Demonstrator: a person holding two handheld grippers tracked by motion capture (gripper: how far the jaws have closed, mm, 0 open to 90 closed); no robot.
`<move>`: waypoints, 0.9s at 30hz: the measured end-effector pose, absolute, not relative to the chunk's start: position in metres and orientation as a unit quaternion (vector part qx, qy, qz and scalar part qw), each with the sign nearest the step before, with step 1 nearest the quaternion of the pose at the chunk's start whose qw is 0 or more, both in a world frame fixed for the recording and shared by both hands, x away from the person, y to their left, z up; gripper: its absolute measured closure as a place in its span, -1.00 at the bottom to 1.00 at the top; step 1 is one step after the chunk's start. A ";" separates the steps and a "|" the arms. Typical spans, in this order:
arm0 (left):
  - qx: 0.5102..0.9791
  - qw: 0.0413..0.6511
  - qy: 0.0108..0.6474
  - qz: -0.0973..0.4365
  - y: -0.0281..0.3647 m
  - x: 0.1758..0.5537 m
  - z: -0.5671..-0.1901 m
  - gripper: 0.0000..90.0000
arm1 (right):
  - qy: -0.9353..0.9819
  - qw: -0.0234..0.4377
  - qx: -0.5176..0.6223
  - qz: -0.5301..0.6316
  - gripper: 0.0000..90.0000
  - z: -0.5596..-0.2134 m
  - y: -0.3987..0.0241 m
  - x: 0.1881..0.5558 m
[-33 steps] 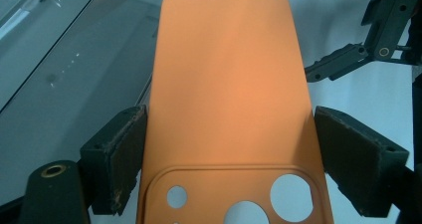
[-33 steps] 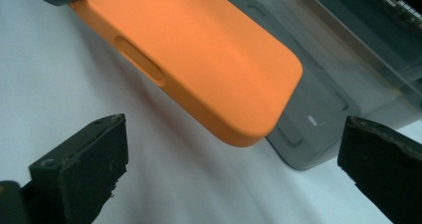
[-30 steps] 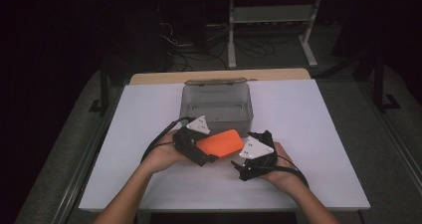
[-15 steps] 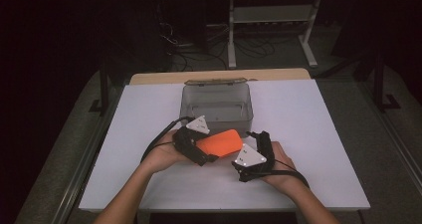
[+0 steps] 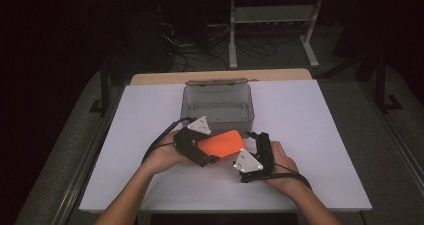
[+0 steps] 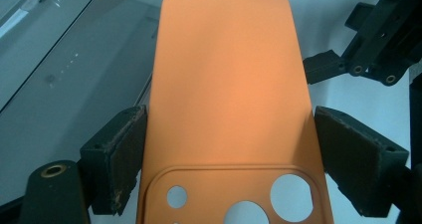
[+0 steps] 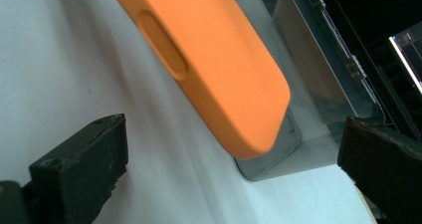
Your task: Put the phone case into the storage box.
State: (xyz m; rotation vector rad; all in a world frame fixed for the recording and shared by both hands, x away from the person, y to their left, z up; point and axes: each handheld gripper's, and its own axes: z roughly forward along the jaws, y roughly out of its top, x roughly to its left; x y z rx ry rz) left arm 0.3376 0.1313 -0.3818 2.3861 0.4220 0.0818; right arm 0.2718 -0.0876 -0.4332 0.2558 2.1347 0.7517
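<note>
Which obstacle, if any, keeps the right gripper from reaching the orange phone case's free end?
Probably none: the right gripper stands open beside the orange phone case, with bare table between them.

A lab or recording room is suggested rather than a home. A white sheet (image 5: 310, 135) is spread flat over a wooden desk (image 5: 220, 76), lit brightly while the surroundings are kept dark. Loose cables (image 5: 195, 60) are seen piled on the grey floor (image 5: 350, 85) behind the desk, beside a white metal stand (image 5: 272, 20) with a shelf. Black frame posts (image 5: 104, 87) are fixed at both sides of the desk, and a metal rail (image 5: 82, 170) is run along its left edge.
</note>
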 end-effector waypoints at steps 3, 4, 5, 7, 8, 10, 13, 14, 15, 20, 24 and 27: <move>0.922 0.349 0.162 0.032 0.132 0.338 -0.382 -0.64 | 0.849 0.425 0.096 0.298 -1.00 -0.434 -0.086 0.271; 0.923 0.348 0.162 0.032 0.132 0.338 -0.382 -0.64 | 0.849 0.427 0.095 0.297 -1.00 -0.434 -0.086 0.270; 0.923 0.348 0.162 0.032 0.132 0.338 -0.382 -0.64 | 0.848 0.430 0.093 0.295 -1.00 -0.434 -0.085 0.269; 0.923 0.347 0.161 0.031 0.131 0.338 -0.382 -0.64 | 0.848 0.433 0.088 0.293 -1.00 -0.434 -0.084 0.269; 0.924 0.347 0.160 0.032 0.131 0.338 -0.382 -0.64 | 0.847 0.436 0.084 0.292 -1.00 -0.434 -0.084 0.268; 0.924 0.346 0.158 0.032 0.131 0.338 -0.382 -0.64 | 0.845 0.446 0.074 0.286 -1.00 -0.434 -0.083 0.267; 0.924 0.347 0.159 0.032 0.131 0.338 -0.381 -0.64 | 0.839 0.461 0.062 0.282 -1.00 -0.434 -0.081 0.266; 0.924 0.347 0.159 0.032 0.131 0.338 -0.381 -0.64 | 0.839 0.464 0.058 0.280 -1.00 -0.434 -0.081 0.266; 0.924 0.346 0.159 0.032 0.131 0.338 -0.382 -0.64 | 0.838 0.466 0.055 0.277 -1.00 -0.434 -0.081 0.265; 0.925 0.345 0.157 0.033 0.131 0.338 -0.382 -0.64 | 0.835 0.479 0.040 0.266 -1.00 -0.435 -0.078 0.264; 0.924 0.346 0.158 0.032 0.131 0.338 -0.381 -0.64 | 0.833 0.489 0.031 0.256 -1.00 -0.437 -0.077 0.263; 0.924 0.347 0.160 0.031 0.130 0.337 -0.382 -0.64 | 0.830 0.500 0.021 0.248 -1.00 -0.438 -0.076 0.262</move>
